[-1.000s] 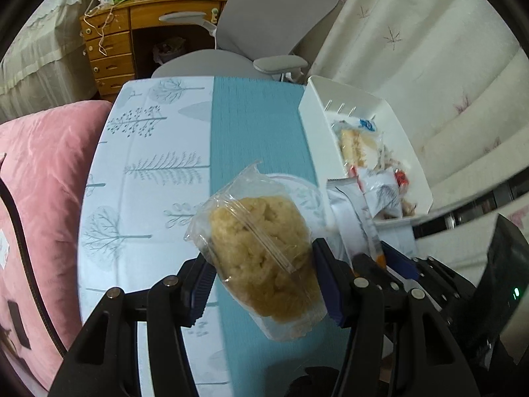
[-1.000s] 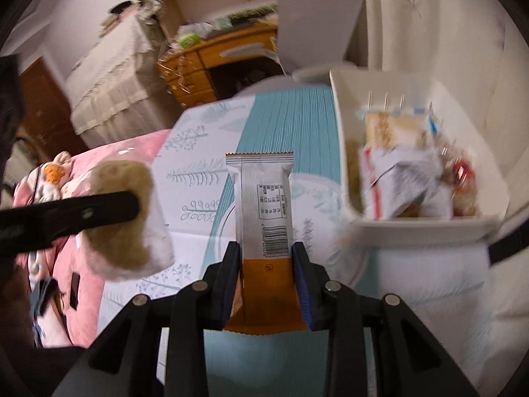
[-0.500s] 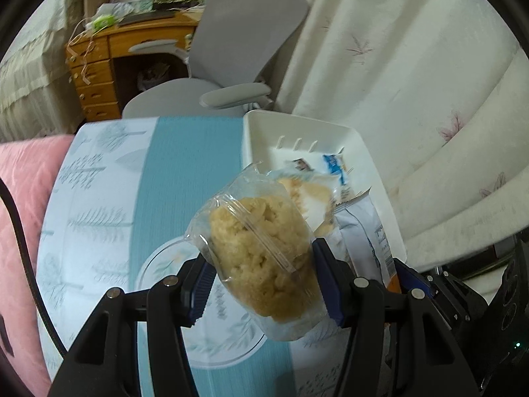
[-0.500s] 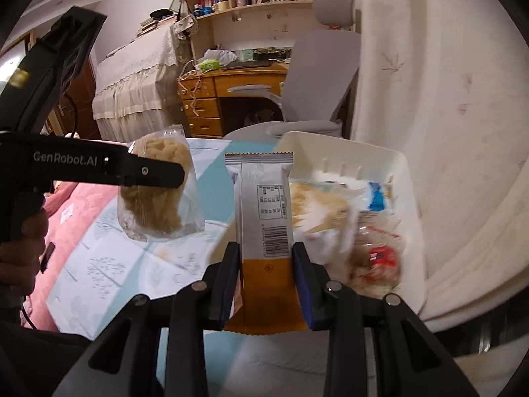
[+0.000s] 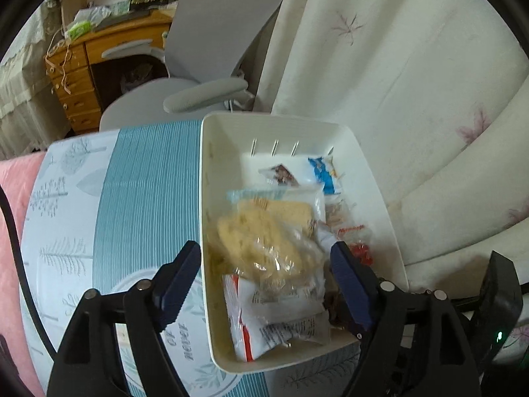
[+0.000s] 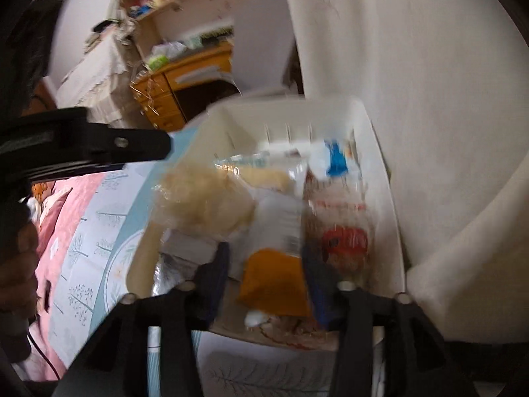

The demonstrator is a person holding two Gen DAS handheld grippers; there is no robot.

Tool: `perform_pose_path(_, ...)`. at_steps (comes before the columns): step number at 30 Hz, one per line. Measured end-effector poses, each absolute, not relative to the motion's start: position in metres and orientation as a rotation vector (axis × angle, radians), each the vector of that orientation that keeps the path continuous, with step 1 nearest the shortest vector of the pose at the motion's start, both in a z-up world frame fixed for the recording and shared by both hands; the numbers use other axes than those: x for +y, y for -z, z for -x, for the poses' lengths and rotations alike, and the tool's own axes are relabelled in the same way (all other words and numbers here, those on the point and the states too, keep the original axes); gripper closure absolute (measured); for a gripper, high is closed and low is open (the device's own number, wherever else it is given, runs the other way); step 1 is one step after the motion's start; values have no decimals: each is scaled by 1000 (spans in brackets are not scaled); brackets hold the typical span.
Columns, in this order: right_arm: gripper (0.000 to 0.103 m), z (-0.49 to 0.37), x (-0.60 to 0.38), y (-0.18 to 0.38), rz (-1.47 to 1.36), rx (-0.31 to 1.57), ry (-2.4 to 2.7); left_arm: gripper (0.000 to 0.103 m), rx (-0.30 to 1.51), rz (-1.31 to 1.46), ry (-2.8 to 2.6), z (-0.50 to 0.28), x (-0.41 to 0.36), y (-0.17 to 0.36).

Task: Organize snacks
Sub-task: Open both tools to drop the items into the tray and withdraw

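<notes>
Your left gripper has its dark blue fingers wide apart above the white plastic bin. The clear bag of pale yellow puffed snack is free between them, touching neither pad, over the packets in the bin. Your right gripper also has its fingers apart, and the white-and-orange wrapped bar sits loose between them at the bin's 6 o'clock end; this view is blurred. The bin rests on the teal-and-white tree-pattern tablecloth. A grey office chair stands at 12 o'clock.
</notes>
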State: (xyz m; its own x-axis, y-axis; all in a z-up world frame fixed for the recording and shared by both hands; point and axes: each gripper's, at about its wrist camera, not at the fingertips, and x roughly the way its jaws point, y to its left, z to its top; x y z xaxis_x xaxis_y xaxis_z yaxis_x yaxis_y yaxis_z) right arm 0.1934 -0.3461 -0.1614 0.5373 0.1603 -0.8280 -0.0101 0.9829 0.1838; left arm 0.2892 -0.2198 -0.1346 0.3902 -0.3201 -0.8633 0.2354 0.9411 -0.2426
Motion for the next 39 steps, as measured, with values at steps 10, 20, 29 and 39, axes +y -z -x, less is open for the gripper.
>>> perform_pose_path(10, 21, -180, -355, 171, -295, 1108, -40, 18, 1199, 141, 268, -245, -166, 141)
perform_pose_path(20, 7, -150, -326, 148, -273, 1154, -37, 15, 1234, 283, 164, -167, -74, 125)
perform_pose_path(29, 5, -113, -255, 107, -186, 1169, -98, 7, 1158, 198, 164, -120, -17, 83)
perform_pose_path(39, 0, -61, -177, 44, -131, 1161, -82, 1, 1057, 83, 209, -83, 19, 36)
